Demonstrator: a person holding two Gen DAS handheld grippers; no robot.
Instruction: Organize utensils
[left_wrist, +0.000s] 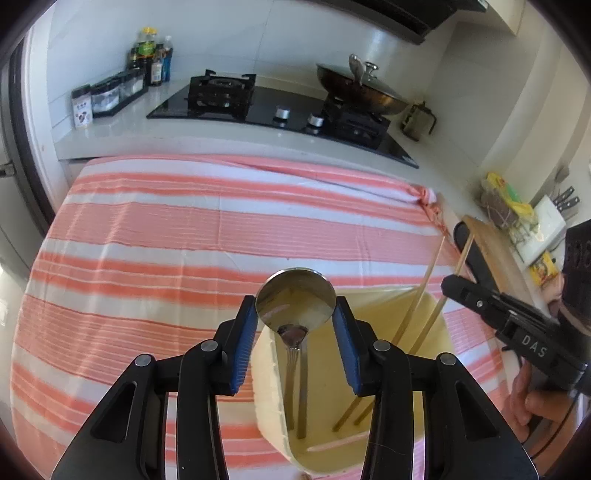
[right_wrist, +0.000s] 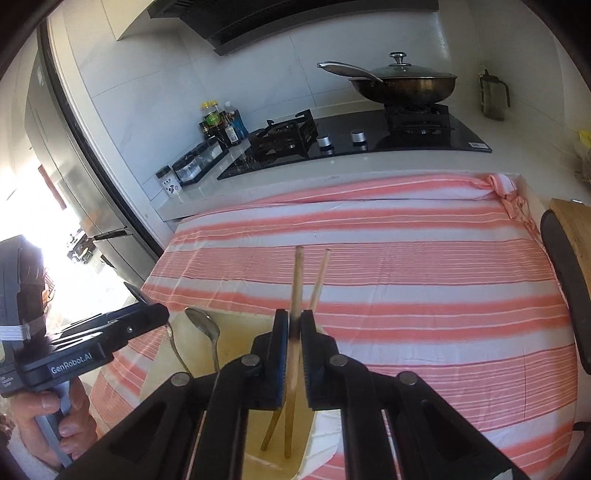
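Note:
A cream utensil holder (left_wrist: 267, 380) stands on the pink-striped cloth (left_wrist: 184, 240). My left gripper (left_wrist: 296, 314) is over it, its blue pads against both edges of a steel spoon (left_wrist: 295, 295) whose handle reaches down inside. A second spoon (right_wrist: 202, 322) stands in the holder (right_wrist: 236, 332) beside the left gripper (right_wrist: 159, 314). My right gripper (right_wrist: 294, 315) is shut on two crossed wooden chopsticks (right_wrist: 295, 280), whose lower ends rest on the holder's floor. The left wrist view shows the right gripper (left_wrist: 448, 286) and the chopsticks (left_wrist: 421, 291) at the right.
Behind the cloth runs a counter with a black gas hob (left_wrist: 258, 103), a lidded wok (right_wrist: 402, 85), sauce bottles (left_wrist: 151, 59) and a seasoning box (left_wrist: 114, 92). A wooden board (right_wrist: 576, 229) and a knife block (left_wrist: 554, 214) stand at the right. A hand (right_wrist: 48, 406) holds each gripper.

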